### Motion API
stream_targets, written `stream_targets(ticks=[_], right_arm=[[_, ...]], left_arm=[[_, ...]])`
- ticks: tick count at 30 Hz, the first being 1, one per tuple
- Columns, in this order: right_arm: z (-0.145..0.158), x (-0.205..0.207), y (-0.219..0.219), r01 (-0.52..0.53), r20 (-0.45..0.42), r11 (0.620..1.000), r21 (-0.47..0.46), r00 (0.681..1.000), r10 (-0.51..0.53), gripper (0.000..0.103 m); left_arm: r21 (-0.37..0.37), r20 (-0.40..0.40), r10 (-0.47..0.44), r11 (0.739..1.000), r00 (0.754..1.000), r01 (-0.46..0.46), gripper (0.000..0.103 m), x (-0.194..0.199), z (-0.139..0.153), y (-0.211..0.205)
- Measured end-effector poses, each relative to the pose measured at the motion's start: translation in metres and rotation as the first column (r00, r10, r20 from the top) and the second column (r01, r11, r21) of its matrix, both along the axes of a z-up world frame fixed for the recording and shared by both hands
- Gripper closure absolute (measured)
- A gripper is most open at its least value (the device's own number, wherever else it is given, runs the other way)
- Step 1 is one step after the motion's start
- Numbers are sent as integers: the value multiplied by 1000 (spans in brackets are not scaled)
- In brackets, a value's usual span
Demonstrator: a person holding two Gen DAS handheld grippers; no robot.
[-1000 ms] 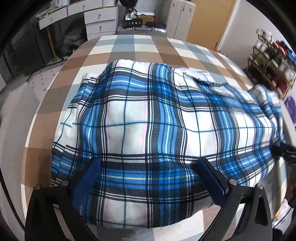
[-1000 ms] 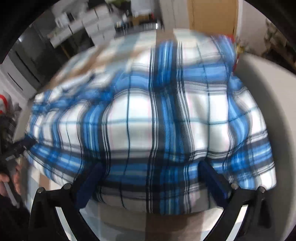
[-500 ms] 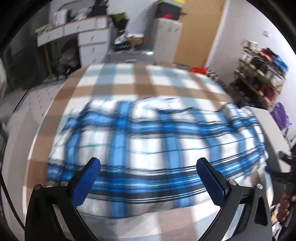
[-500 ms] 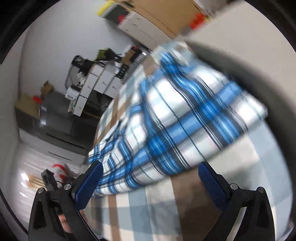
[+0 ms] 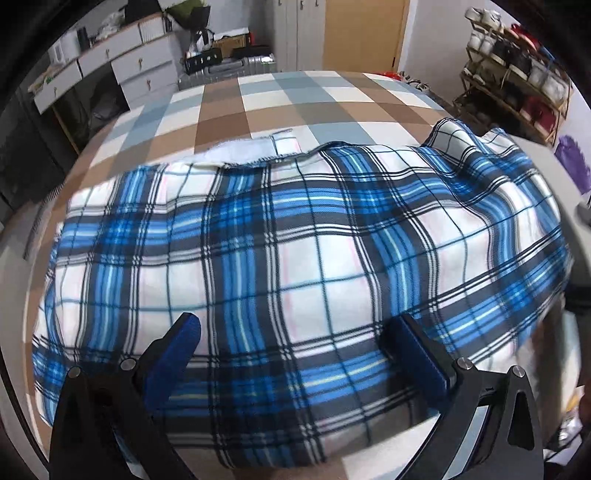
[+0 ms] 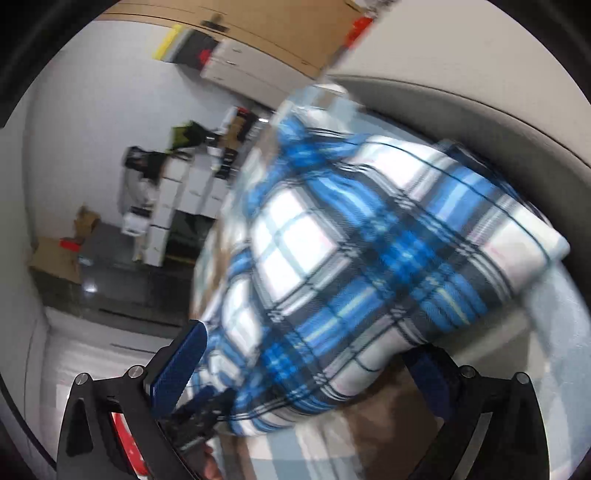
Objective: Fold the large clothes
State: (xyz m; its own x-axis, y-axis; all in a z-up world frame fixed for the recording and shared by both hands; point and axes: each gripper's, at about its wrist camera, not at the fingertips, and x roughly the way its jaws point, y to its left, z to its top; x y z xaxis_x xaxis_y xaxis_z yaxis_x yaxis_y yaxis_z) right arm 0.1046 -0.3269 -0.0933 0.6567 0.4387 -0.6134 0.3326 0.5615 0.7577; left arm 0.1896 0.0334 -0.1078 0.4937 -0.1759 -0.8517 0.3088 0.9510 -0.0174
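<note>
A large blue, white and black plaid garment (image 5: 295, 258) lies folded across a checked brown, grey and cream bed cover (image 5: 258, 99). A white inner strip (image 5: 255, 149) shows along its far edge. My left gripper (image 5: 299, 347) is open, its blue fingers (image 5: 173, 354) low over the near edge of the garment. My right gripper (image 6: 306, 365) is open and tilted, with the right end of the garment (image 6: 369, 251) in front of it. The right wrist view is blurred. The left gripper's black body (image 6: 199, 424) shows at its bottom left.
White drawers (image 5: 140, 70) and a suitcase (image 5: 229, 70) stand beyond the bed's far end. A wooden door (image 5: 365, 33) is at the back. A shoe rack (image 5: 517, 70) stands at the right. A grey padded edge (image 6: 461, 107) runs along the bed's right side.
My left gripper has dropped back close over the garment's near edge after pulling away. My right gripper has kept swinging and tilting, now nearer the garment's right end. Both stayed open.
</note>
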Motion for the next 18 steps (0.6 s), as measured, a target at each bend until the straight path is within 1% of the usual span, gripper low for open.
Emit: stream_targets(ticks=[2,3,4,5,7,8,9,11,14,17,18], right_arm=[[12,-5,6,-34,126,999,-11,991,35,0],[18,-8,12,-50,155,998,-41,986,56,0],[19,-8,14,-58,159,996,-67,985,68,0],[16,-9,17,-61,132,995,-84,989,72,0],[5,-9,15,-44,88,997,-60,995,49,0],[-1,-10,12,-22,52,998,-58,998,25,2],[-4,-11,11,3,11,996,-84,1000,-2,3],[-2,-8,13,12,-13,991,-130,1000,-14,3],[3,-1,13,75,-4,984,-160,997,-76,3],[3,6,15,103,7,979,-177,995,-104,3],[4,8,16,107,13,977,-183,994,-106,8]], left_arm=[[-2,3,-3,1000,1000,3,2,-1,0,0],[-1,3,-6,1000,1000,6,2,-2,0,0],[3,4,-9,1000,1000,9,2,-2,0,1],[5,5,-10,1000,1000,10,2,-3,0,0],[10,6,-8,1000,1000,8,2,-2,-1,-2],[14,7,-8,1000,1000,8,2,-2,-2,-2],[17,9,-7,1000,1000,7,2,-2,-2,-3],[18,9,-6,1000,1000,6,2,-1,-2,-4],[23,13,-9,1000,1000,9,2,-1,-3,-5],[26,16,-5,1000,1000,5,2,-1,-3,-5],[26,16,-2,1000,1000,2,2,0,-3,-5]])
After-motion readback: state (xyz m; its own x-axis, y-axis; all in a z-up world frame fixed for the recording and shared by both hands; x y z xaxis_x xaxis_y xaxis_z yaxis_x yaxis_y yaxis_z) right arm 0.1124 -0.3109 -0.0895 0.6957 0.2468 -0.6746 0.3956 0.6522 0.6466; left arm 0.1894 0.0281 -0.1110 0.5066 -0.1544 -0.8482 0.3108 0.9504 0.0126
